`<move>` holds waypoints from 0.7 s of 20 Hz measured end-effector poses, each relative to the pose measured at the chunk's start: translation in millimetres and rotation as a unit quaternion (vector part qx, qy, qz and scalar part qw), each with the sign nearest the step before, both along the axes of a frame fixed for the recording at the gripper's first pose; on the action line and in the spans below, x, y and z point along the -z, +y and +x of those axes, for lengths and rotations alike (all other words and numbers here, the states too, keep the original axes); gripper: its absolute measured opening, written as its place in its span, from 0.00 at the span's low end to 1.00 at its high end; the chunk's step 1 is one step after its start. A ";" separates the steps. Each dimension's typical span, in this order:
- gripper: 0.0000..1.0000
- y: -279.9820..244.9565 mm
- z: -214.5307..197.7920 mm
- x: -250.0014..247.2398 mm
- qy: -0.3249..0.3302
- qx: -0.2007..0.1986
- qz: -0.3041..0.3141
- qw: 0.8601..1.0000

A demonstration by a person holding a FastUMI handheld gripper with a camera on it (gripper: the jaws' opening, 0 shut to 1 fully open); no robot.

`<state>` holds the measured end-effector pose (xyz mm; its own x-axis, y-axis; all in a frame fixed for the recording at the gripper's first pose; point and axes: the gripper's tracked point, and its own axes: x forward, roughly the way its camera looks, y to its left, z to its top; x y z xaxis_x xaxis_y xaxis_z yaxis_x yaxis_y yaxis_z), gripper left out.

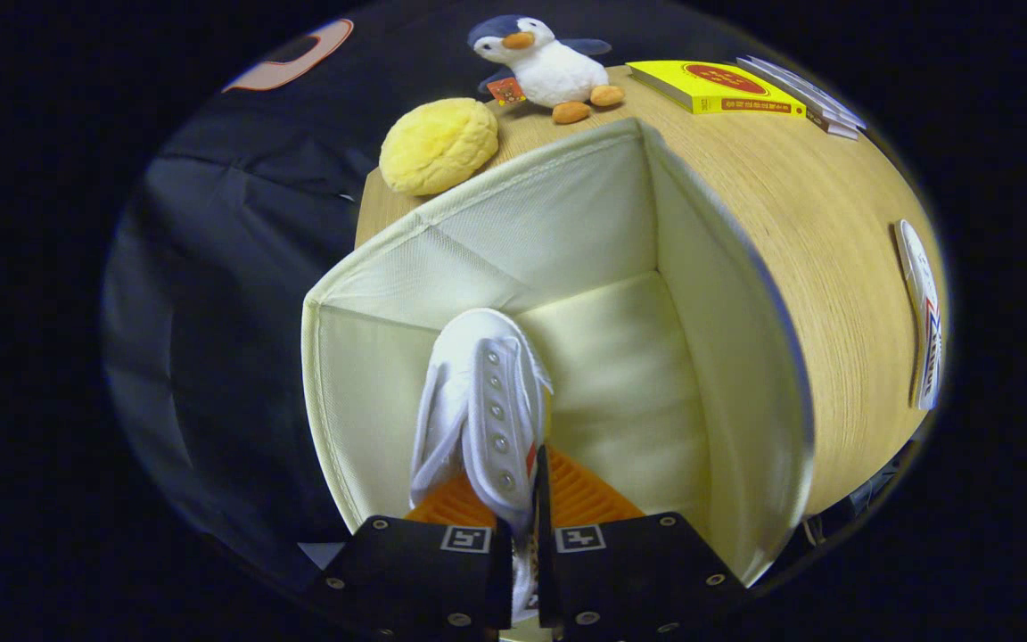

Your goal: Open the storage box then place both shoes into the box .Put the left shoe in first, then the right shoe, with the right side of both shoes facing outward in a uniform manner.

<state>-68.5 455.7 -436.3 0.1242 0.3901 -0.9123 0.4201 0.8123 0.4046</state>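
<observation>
Cream fabric: storage box (727, 357) standing open on the wooden table (834, 250); its lid is not on it; the floor inside is bare apart from the shoe's toe hanging over it
Shoe: white canvas shoe (482, 401) with a row of metal eyelets; it hangs toe-first down into the box, near the box's left wall; which shoe of the pair it is I cannot tell
Gripper: gripper (524, 499) poised over the box's near edge; both fingers are drawn close together and press on the shoe's upper edge from either side, so it is holding the shoe
Beyond the box: yellow round cushion (439, 145) just past the far corner; plush penguin (542, 64) sitting behind it; yellow book (714, 86) further to the right, with a thin grey booklet (803, 94) beside it
Right side of table: flat white object (921, 312) lying well apart from the box; too warped to make out what it is
</observation>
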 end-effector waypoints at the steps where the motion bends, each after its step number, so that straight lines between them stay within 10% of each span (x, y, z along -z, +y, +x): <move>1: 0.17 4.7 0.5 -2.5 -0.004 -0.001 0.018 1.000; 14: 0.84 -61.6 12.8 -121.9 -0.174 -0.068 0.116 0.976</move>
